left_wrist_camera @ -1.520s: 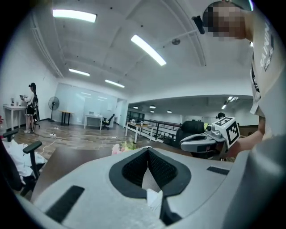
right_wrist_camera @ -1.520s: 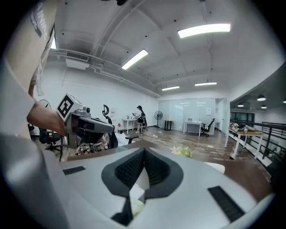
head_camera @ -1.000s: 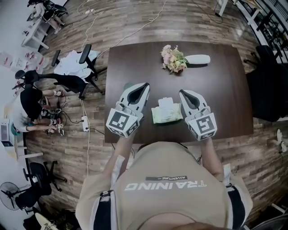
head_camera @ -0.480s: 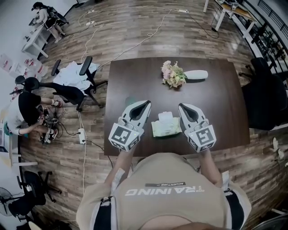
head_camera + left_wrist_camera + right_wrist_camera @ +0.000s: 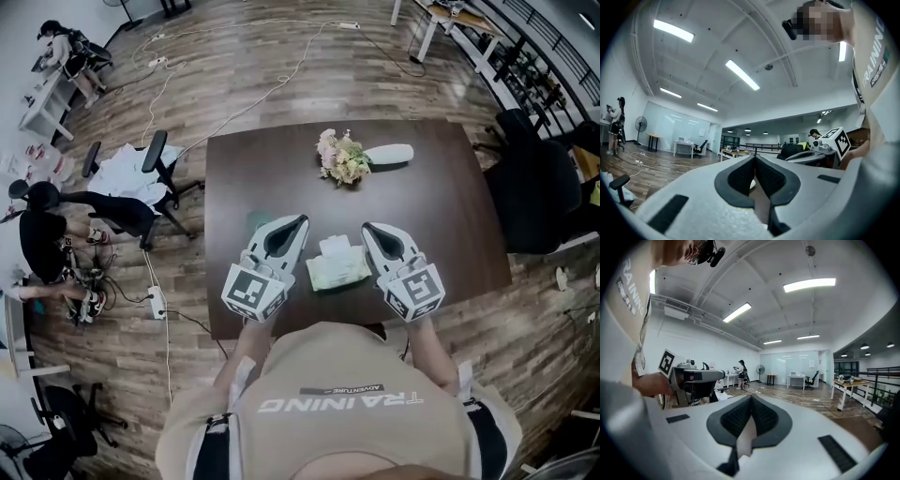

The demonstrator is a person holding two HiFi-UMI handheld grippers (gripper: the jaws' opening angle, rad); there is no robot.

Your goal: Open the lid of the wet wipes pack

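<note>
The wet wipes pack [image 5: 337, 265] is showing too small in the head view to tell how its lid is lying. The person's chest [image 5: 356, 394] is covering part of the table's [image 5: 441, 206] near edge. In their own views, the bodies of the left tongs [image 5: 754, 158] and right tongs [image 5: 751, 398] are blocking the pack.

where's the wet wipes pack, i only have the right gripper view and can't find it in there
Observer: The head view shows the wet wipes pack lying on the table, just to the left of the right gripper.
Operator: is the left gripper on it
Observer: No. The left gripper sits on the pack's other side, and the left gripper view shows its jaws shut with nothing between them.
Operator: anything else on the table
Observer: A bunch of flowers lies beyond the pack, toward the far edge.
</note>
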